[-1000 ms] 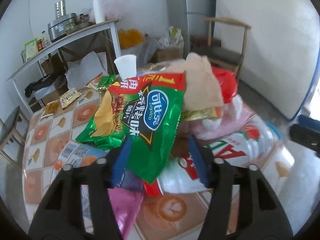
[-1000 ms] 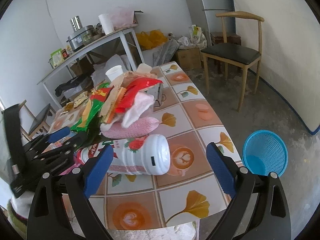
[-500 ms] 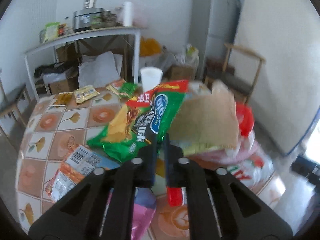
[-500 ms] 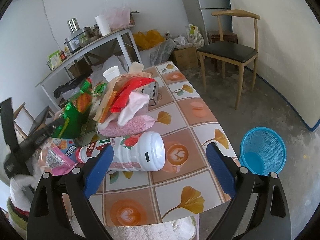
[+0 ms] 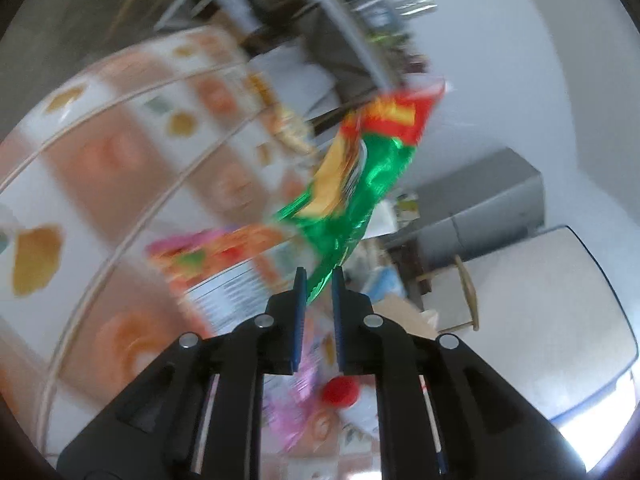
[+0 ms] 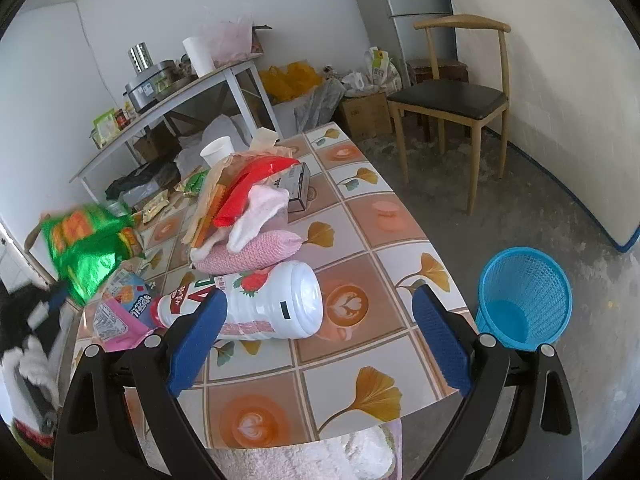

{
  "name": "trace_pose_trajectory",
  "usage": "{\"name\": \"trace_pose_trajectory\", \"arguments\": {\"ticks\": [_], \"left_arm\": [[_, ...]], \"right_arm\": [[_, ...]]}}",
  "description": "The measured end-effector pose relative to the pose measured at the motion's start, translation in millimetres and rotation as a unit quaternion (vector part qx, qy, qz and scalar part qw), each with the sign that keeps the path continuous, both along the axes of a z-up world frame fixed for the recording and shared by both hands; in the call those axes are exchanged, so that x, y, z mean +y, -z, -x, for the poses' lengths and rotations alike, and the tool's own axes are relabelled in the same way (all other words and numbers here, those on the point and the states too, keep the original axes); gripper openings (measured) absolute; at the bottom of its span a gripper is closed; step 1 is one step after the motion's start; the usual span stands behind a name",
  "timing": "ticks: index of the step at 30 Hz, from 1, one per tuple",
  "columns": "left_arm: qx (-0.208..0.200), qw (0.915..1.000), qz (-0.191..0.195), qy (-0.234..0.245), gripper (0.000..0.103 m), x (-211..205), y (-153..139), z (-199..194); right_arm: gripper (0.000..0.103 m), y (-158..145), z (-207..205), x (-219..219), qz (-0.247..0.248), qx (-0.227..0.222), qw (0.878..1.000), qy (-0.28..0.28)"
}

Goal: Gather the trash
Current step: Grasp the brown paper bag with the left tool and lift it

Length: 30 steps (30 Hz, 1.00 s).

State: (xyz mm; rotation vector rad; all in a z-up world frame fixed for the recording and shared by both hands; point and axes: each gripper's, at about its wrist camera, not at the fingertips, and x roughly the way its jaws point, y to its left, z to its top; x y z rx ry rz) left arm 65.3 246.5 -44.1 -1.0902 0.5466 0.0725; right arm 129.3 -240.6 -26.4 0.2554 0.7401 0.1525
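Trash in hand is a green snack bag (image 5: 356, 184), pinched at one corner by the left gripper (image 5: 319, 280) and lifted clear of the table (image 6: 360, 216) at its left. The right gripper (image 6: 320, 332) is held spread and empty. Transfer to the blue basket (image 6: 524, 300), on the floor right of the table, is judged next.

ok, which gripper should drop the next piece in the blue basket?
Left. The left gripper is already shut on the green snack bag, lifted clear of the table. The right gripper is open and empty, though nearer the blue basket.
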Motion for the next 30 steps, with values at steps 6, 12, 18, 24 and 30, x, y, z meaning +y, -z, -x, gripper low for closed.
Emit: {"name": "trace_pose_trajectory", "arguments": {"ticks": [6, 12, 18, 24, 30], "left_arm": [[0.071, 0.9973, -0.001, 0.021, 0.046, -5.3, 24.2, 20.8], [0.077, 0.9887, -0.095, 0.085, 0.053, -33.8, 4.7, 29.0], [-0.003, 0.9507, -0.27, 0.153, 0.058, -96.4, -38.6, 12.9], [-0.066, 0.9266, -0.29, 0.23, 0.067, -156.4, -67.6, -39.2], [-0.069, 0.9086, -0.294, 0.289, 0.068, -210.4, -70.6, -118.1]], "right_arm": [[0.091, -2.5, 1.5, 2.4, 0.001, -0.005, 1.0, -0.004], [0.091, -3.5, 3.6, 2.3, 0.0, -0.006, 1.0, -0.003], [0.091, -4.7, 6.4, 4.7, -0.001, -0.011, 1.0, -0.007], [0.091, -5.9, 3.7, 3.9, -0.003, -0.017, 1.0, -0.007], [0.087, -6.2, -10.7, -6.7, -0.008, -0.017, 1.0, -0.001]]}}
